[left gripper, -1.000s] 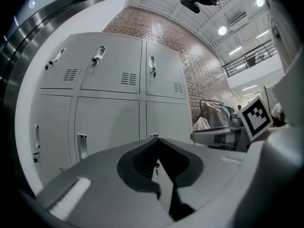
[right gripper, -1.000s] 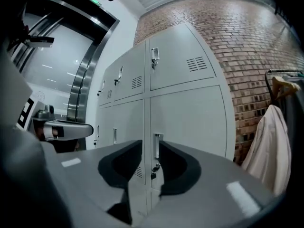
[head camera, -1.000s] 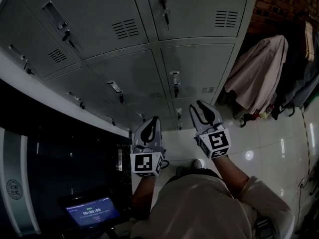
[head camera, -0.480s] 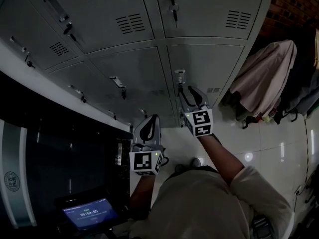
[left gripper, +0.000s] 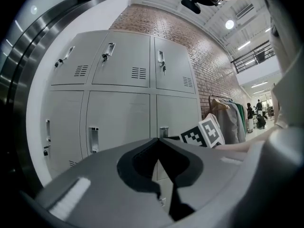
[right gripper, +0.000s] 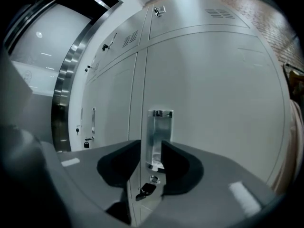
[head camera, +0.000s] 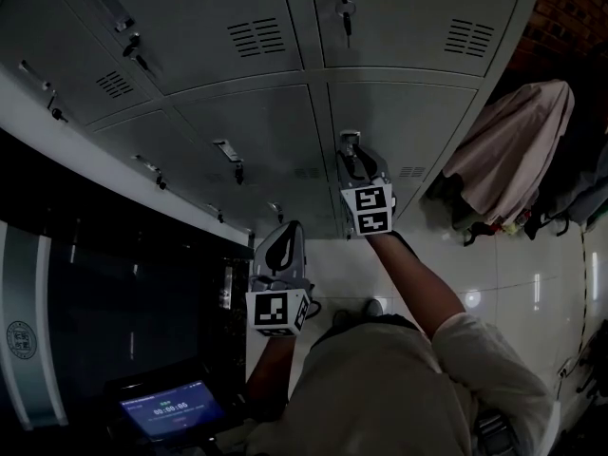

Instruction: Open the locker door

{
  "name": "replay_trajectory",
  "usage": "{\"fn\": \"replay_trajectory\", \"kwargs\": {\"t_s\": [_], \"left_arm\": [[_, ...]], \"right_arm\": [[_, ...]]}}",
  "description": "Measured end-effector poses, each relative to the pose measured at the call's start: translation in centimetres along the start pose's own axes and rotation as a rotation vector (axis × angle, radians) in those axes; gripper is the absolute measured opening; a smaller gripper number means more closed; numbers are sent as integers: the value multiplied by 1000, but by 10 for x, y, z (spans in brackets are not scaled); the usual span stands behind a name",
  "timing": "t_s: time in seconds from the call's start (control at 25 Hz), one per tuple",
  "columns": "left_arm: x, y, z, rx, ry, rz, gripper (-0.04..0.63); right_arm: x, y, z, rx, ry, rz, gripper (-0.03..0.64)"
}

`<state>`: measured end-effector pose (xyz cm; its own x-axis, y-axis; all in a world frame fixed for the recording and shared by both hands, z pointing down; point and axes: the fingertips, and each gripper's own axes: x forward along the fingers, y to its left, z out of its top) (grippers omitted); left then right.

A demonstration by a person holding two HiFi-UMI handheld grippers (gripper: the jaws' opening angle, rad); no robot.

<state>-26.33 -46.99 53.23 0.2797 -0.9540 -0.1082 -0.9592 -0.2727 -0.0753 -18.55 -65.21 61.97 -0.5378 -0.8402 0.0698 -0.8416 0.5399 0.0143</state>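
Locker door (head camera: 418, 122) is shut, nothing pulled yet. R gripper (head camera: 355, 160) is at its metal handle (right gripper: 156, 137), jaws apart w/ the handle lined up between them. They've just been closing a bit, but no firm grip shows. Key (right gripper: 146, 190) hangs just below. L gripper (head camera: 287, 231) hangs well apart from the lockers, jaws together, empty. Left to do: clamp handle, swing door open.
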Motion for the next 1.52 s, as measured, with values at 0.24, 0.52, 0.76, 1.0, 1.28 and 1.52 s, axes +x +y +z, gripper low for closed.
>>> {"fn": "replay_trajectory", "kwargs": {"t_s": [0.24, 0.52, 0.76, 1.0, 1.28, 1.52], "left_arm": [[0, -2, -4, -11, 4, -4, 57], [0, -7, -6, -19, 5, -12, 57], [-6, -2, -11, -34, 21, 8, 57], [-10, -3, -7, -22, 13, -4, 57], [-16, -13, -9, -26, 14, -28, 57], [-22, -30, -7, -26, 16, -49, 57]], "right_arm": [[9, -2, 4, -6, 1, -37, 72], [9, 0, 3, -35, 8, -56, 49], [2, 3, 4, -45, -8, -44, 51], [-16, 11, 5, -63, -24, -18, 54], [-56, 24, 7, -79, -53, 62, 58], [-101, 28, 8, -81, -79, 131, 60]]}}
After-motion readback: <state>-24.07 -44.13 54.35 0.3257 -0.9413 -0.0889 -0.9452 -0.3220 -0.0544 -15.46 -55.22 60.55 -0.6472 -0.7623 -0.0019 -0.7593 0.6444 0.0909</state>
